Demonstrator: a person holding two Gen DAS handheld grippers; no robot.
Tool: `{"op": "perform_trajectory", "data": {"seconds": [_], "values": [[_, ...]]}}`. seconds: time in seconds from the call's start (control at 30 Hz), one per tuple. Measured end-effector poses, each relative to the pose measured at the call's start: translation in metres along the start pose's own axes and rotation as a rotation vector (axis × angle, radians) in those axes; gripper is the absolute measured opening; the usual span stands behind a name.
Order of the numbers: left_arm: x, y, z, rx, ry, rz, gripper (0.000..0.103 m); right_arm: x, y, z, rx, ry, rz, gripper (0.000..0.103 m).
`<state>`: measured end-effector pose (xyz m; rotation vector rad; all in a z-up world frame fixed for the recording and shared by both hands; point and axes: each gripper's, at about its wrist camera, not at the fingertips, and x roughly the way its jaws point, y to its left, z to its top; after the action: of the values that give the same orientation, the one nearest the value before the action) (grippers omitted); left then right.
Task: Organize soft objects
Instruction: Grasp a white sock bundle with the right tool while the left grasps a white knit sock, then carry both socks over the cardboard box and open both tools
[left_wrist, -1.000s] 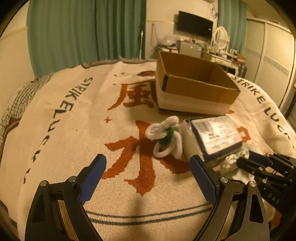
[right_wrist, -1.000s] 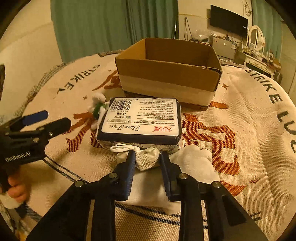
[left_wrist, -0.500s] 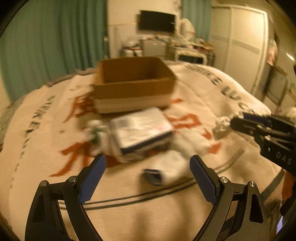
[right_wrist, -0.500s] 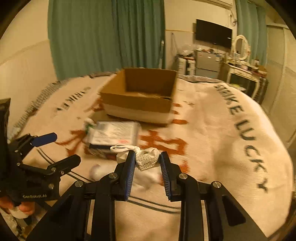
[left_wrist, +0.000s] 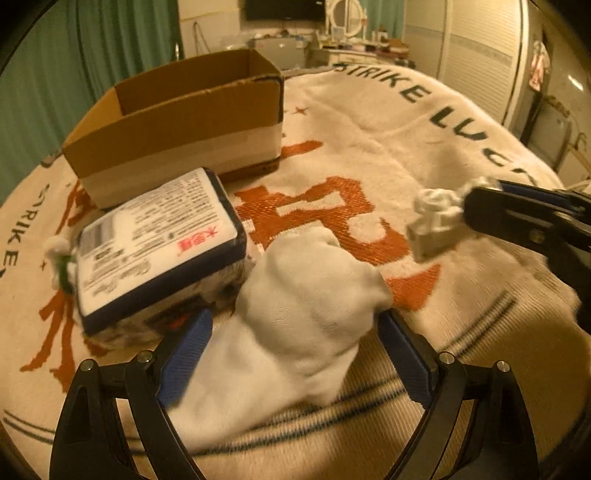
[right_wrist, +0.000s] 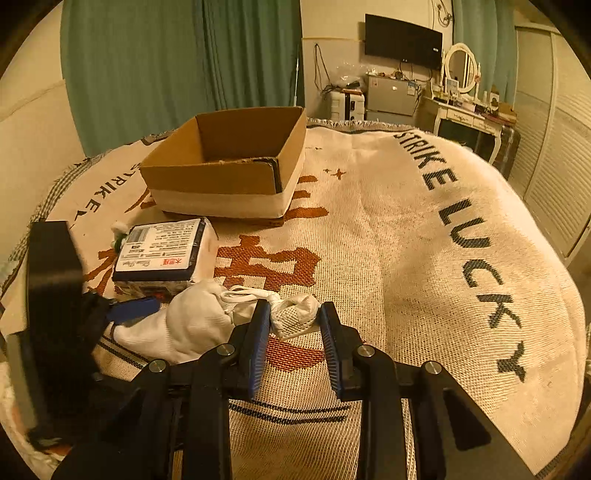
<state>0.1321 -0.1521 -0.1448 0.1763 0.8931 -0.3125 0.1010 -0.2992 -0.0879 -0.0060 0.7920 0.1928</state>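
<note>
A: Far left of the left wrist view, a little white and green toy (left_wrist: 61, 258) peeks out behind the tissue pack (left_wrist: 155, 247), which lies just in front of the open cardboard box (left_wrist: 177, 125) at the upper left, likely the bin for everything soft.

B: Any writing?

A: The pack has a barcode, fine print, a red logo and a script that looks like "Tissue Paper", though I can't be sure. The blanket (left_wrist: 369, 147) reads "STRIKE LUCKY" beside big orange characters.

B: And the grippers?

A: Lower centre, the left gripper (left_wrist: 295, 343) is spread wide around a white sock (left_wrist: 295, 314), set to close, I'd judge. At right, the right gripper (right_wrist: 293, 325) pinches a white mesh pouch (right_wrist: 291, 314), lifted clear of the blanket, probably bound for the box.
</note>
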Motion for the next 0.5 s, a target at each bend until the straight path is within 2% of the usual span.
{"op": "perform_trajectory", "data": {"seconds": [0.13, 0.17, 0.23, 0.33, 0.5], "values": [[0.011, -0.004, -0.001, 0.012, 0.011, -0.003, 0.091, 0.003, 0.001, -0.003, -0.001, 0.0, 0.0, 0.027], [0.013, -0.004, -0.003, 0.016, 0.014, 0.0, 0.086, 0.003, 0.002, -0.003, -0.005, 0.002, -0.004, 0.027], [0.013, -0.004, -0.006, 0.021, 0.02, 0.023, 0.071, 0.002, 0.002, -0.005, -0.008, 0.003, -0.008, 0.027], [0.002, -0.002, -0.01, 0.03, 0.013, -0.005, 0.06, -0.003, 0.002, -0.006, 0.0, -0.008, -0.017, 0.027], [-0.031, -0.004, -0.015, 0.061, -0.032, -0.005, 0.057, -0.021, 0.008, -0.006, -0.004, -0.038, -0.031, 0.027]]}}
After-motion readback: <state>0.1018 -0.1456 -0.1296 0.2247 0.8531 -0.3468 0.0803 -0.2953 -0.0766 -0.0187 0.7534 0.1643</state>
